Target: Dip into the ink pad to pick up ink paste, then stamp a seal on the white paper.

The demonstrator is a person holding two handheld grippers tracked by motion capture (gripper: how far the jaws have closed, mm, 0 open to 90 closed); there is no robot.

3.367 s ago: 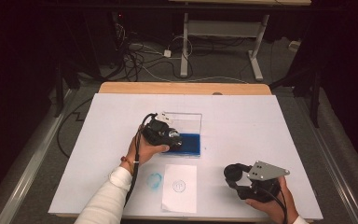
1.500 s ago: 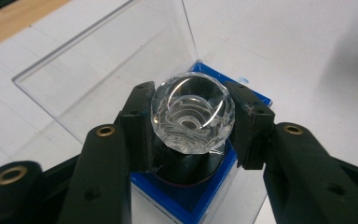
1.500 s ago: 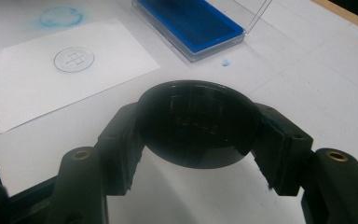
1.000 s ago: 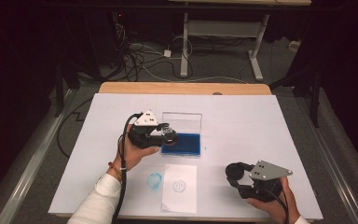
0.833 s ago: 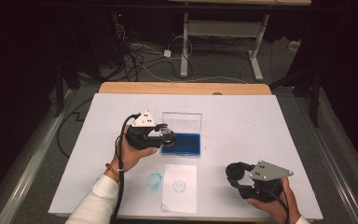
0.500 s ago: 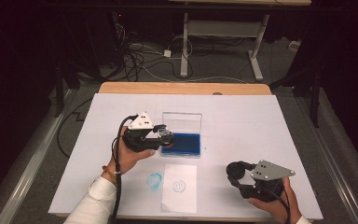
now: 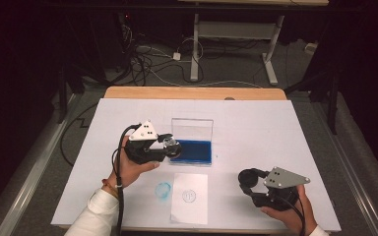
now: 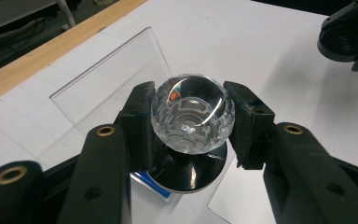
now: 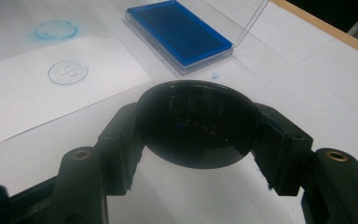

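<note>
My left gripper [image 7: 169,146] is shut on a stamp's clear faceted glass knob [image 8: 193,116]; the stamp's black round base [image 8: 193,171] hangs below the jaws. It hovers at the left edge of the blue ink pad [image 7: 193,152], whose clear lid [image 7: 192,129] stands open. My right gripper [image 7: 249,179] sits at the near right, shut on a black round cap [image 9: 196,123]. A white paper sheet [image 7: 190,196] near the front edge carries a blue round stamp mark [image 9: 68,72].
A blue ink smudge [image 7: 163,190] marks the white table cover [image 7: 275,128] just left of the paper. A small blue drop [image 9: 213,74] lies beside the ink pad. A wooden table edge [image 7: 192,93] runs along the far side.
My left gripper has moved left off the ink pad with the stamp and turned, its grey plate now facing up. The right gripper has stayed put.
</note>
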